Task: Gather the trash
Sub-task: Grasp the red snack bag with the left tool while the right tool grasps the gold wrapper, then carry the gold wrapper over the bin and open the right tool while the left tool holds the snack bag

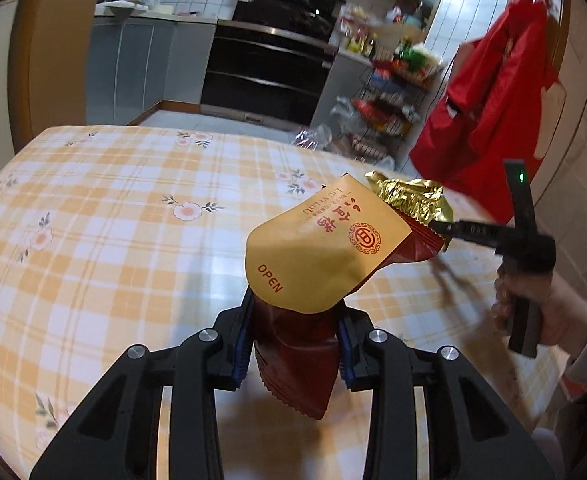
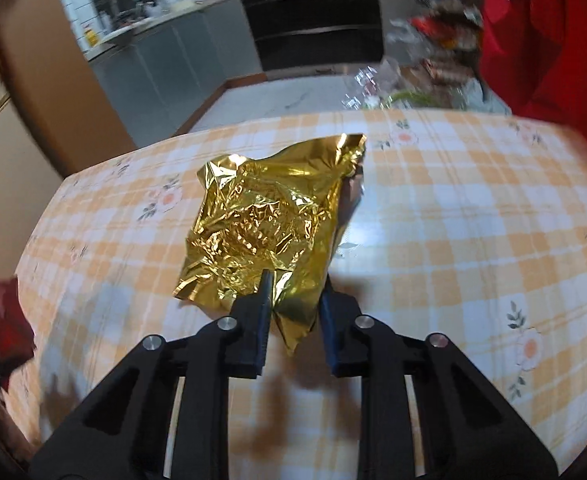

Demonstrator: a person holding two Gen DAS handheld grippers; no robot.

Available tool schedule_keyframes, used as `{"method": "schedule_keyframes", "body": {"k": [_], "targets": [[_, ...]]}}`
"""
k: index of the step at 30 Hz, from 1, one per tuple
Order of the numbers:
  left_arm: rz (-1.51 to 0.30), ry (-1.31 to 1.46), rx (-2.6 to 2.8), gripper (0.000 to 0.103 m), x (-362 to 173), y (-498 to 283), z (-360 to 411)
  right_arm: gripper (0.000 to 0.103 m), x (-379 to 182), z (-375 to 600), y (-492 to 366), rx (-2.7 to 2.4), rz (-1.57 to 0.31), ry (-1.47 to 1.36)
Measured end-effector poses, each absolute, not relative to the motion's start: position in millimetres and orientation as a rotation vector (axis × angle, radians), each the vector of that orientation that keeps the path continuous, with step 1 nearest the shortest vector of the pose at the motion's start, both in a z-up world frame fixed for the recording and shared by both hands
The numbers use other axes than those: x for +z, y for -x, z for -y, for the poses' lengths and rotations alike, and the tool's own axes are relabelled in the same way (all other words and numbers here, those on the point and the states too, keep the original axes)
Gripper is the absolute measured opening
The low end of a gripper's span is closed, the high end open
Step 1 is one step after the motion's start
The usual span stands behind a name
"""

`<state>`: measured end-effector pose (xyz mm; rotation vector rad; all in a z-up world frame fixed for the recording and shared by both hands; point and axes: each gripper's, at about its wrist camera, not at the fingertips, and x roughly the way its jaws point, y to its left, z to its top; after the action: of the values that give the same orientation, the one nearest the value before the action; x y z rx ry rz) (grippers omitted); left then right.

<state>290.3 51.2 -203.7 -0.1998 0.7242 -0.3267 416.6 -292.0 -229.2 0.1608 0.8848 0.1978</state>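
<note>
A tan and dark-red snack pouch printed "OPEN" stands up between the fingers of my left gripper, which is shut on its dark-red lower part above the table. A crumpled gold foil wrapper sits in my right gripper, whose pads are shut on its near edge. In the left wrist view the same gold foil wrapper hangs at the tip of the right gripper, just right of the pouch and touching or overlapping it. A hand holds that gripper. The pouch also shows at the left edge of the right wrist view.
Both wrappers are over a table with an orange checked floral cloth. A red garment hangs at the right. Past the far edge are a wire rack of packets, plastic bags and a black oven.
</note>
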Motion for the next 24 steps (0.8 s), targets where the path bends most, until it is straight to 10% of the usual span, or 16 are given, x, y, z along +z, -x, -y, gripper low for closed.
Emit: {"method": "schedule_keyframes", "body": {"k": [24], "targets": [[-0.722, 0.289, -0.271, 0.034, -194.2, -147.1, -63.3, 0.021, -147.4, 290.6, -183.6, 0.369, -0.652, -0.123]]}}
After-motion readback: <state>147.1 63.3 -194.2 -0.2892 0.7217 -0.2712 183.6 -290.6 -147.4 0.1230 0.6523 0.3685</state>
